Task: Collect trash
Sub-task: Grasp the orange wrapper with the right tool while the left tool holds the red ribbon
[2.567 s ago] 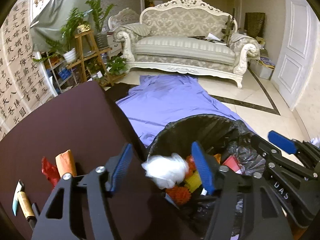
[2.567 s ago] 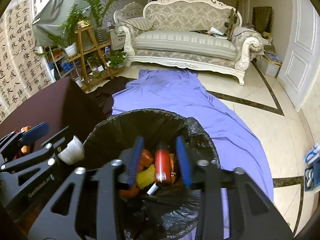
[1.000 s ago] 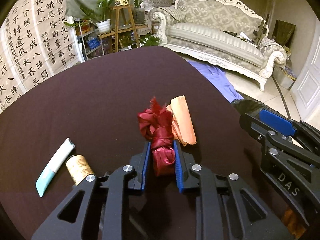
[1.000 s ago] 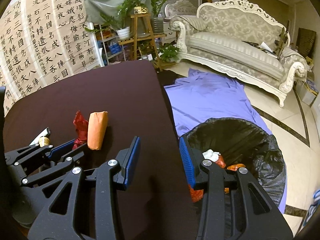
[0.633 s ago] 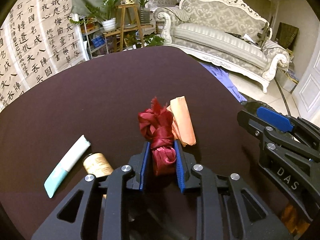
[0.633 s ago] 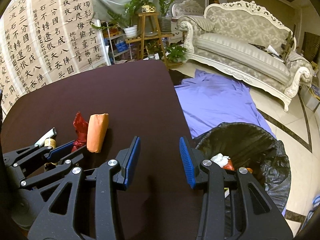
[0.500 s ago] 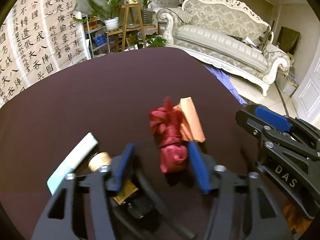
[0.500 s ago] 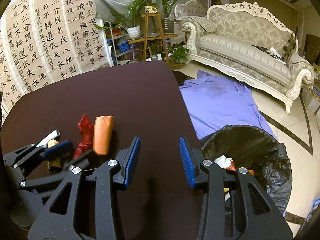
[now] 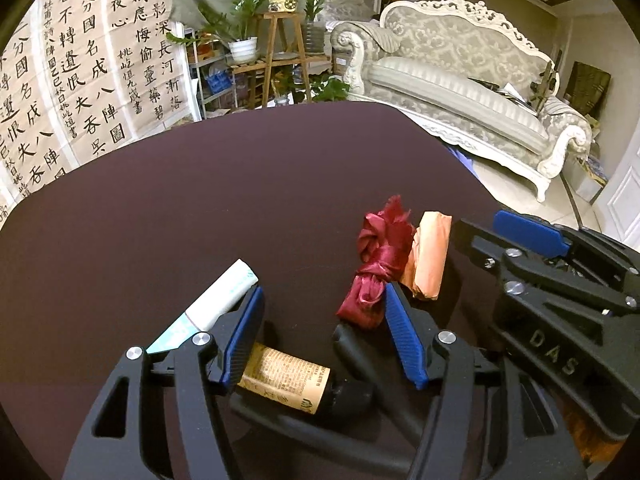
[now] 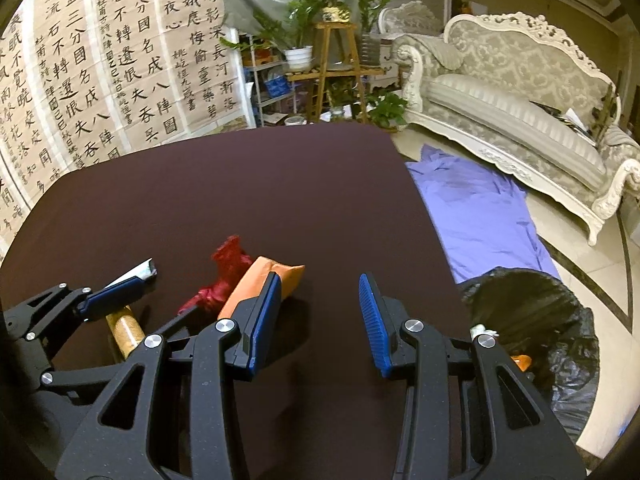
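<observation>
Left wrist view: left gripper (image 9: 320, 328) jaws stood apart, nothing pinched. White tube (image 9: 224, 300) lay just outside the left jaw; the paper-labelled bottle (image 9: 286, 378) lay low between the jaws, partly under the left pad. Red ribbon bundle (image 9: 378, 268) touched the right jaw's tip from outside, the orange packet (image 9: 430, 258) right beside it. My read: the jaws were lined up on the bottle, not the ribbon. Ribbon and tube crowded both sides and could snag on closing.

Right wrist view: right gripper (image 10: 318, 316) jaws were part open and empty over bare desk (image 10: 280, 184); orange packet sat at the left jaw's tip, likely its next pick. Trash bin (image 10: 560, 320) with black liner stood off the desk edge, right of the jaws, path clear.
</observation>
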`<action>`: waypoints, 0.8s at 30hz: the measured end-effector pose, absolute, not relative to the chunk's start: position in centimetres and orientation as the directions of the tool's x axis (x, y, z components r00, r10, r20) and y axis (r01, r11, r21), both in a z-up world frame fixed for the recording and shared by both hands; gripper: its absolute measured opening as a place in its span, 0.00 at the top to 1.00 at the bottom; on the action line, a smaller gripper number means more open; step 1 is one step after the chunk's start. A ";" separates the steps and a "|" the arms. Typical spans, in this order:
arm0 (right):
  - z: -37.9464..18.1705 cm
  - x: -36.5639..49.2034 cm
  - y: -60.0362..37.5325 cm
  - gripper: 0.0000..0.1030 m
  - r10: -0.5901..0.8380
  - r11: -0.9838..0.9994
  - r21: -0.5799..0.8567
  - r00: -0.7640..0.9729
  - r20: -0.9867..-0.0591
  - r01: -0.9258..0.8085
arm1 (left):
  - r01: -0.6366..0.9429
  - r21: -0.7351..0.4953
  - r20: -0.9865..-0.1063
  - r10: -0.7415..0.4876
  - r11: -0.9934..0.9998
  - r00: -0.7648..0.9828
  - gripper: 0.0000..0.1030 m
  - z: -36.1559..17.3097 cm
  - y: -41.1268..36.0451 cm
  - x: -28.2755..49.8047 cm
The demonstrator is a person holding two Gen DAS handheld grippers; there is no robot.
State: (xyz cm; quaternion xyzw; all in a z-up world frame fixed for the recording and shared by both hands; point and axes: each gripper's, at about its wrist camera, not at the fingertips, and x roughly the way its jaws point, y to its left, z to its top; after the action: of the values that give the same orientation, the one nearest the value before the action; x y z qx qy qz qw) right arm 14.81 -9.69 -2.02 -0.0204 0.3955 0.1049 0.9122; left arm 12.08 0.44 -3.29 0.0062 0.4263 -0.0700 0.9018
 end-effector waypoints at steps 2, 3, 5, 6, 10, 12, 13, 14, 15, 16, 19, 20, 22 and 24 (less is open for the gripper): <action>-2.2 14.9 -9.5 0.61 0.179 0.976 0.049 0.661 -0.729 -0.210 | 0.134 -0.049 -0.770 -0.122 0.990 0.626 0.41 -3.3 0.5 12.1; -2.2 15.0 -9.5 0.61 0.180 0.976 0.051 0.660 -0.729 -0.210 | 0.135 -0.051 -0.771 -0.125 0.990 0.625 0.41 -3.3 0.5 12.2; -2.1 15.1 -9.5 0.61 0.183 0.976 0.057 0.658 -0.730 -0.209 | 0.135 -0.057 -0.771 -0.129 0.989 0.623 0.41 -3.3 0.8 12.2; -2.0 15.2 -9.5 0.61 0.184 0.976 0.059 0.659 -0.729 -0.208 | 0.134 -0.057 -0.772 -0.129 0.989 0.623 0.41 -3.2 0.9 12.2; -1.4 15.0 -9.0 0.61 0.207 0.972 0.073 0.661 -0.722 -0.225 | 0.122 -0.066 -0.766 -0.128 0.990 0.630 0.41 -2.8 1.6 12.2; -1.4 15.0 -8.5 0.61 0.214 0.968 0.069 0.655 -0.724 -0.240 | 0.123 -0.056 -0.766 -0.122 0.991 0.632 0.41 -2.9 1.6 12.2; -1.7 15.1 -8.2 0.61 0.214 0.968 0.066 0.652 -0.728 -0.244 | 0.122 -0.053 -0.767 -0.118 0.991 0.631 0.41 -3.0 1.6 12.3; -2.0 15.3 -7.9 0.61 0.213 0.967 0.062 0.645 -0.734 -0.248 | 0.120 -0.054 -0.771 -0.118 0.991 0.626 0.41 -3.2 1.6 12.4; -2.1 15.4 -7.8 0.61 0.218 0.966 0.068 0.640 -0.736 -0.251 | 0.121 -0.057 -0.774 -0.120 0.991 0.622 0.41 -3.3 1.6 12.5; -2.3 15.4 -7.8 0.61 0.221 0.965 0.073 0.638 -0.738 -0.250 | 0.120 -0.057 -0.775 -0.120 0.991 0.620 0.41 -3.4 1.6 12.5; -2.4 15.6 -7.8 0.61 0.231 0.963 0.083 0.623 -0.747 -0.257 | 0.118 -0.060 -0.778 -0.121 0.991 0.616 0.41 -3.6 1.8 12.7; -2.5 15.7 -7.8 0.61 0.240 0.961 0.094 0.616 -0.750 -0.260 | 0.118 -0.061 -0.780 -0.121 0.991 0.614 0.41 -3.6 1.8 12.7; -2.8 15.7 -8.0 0.61 0.258 0.958 0.116 0.607 -0.752 -0.262 | 0.120 -0.055 -0.781 -0.118 0.991 0.614 0.41 -3.7 1.8 12.8; -2.9 15.9 -8.3 0.61 0.278 0.953 0.139 0.597 -0.752 -0.269 | 0.118 -0.057 -0.782 -0.118 0.991 0.612 0.41 -3.8 1.7 12.8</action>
State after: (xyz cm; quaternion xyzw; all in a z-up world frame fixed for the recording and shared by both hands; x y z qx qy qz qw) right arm 15.85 -8.28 -2.92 0.0057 0.4219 0.1531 0.8936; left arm 12.76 1.75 -3.76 0.0000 0.4355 -0.0655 0.8978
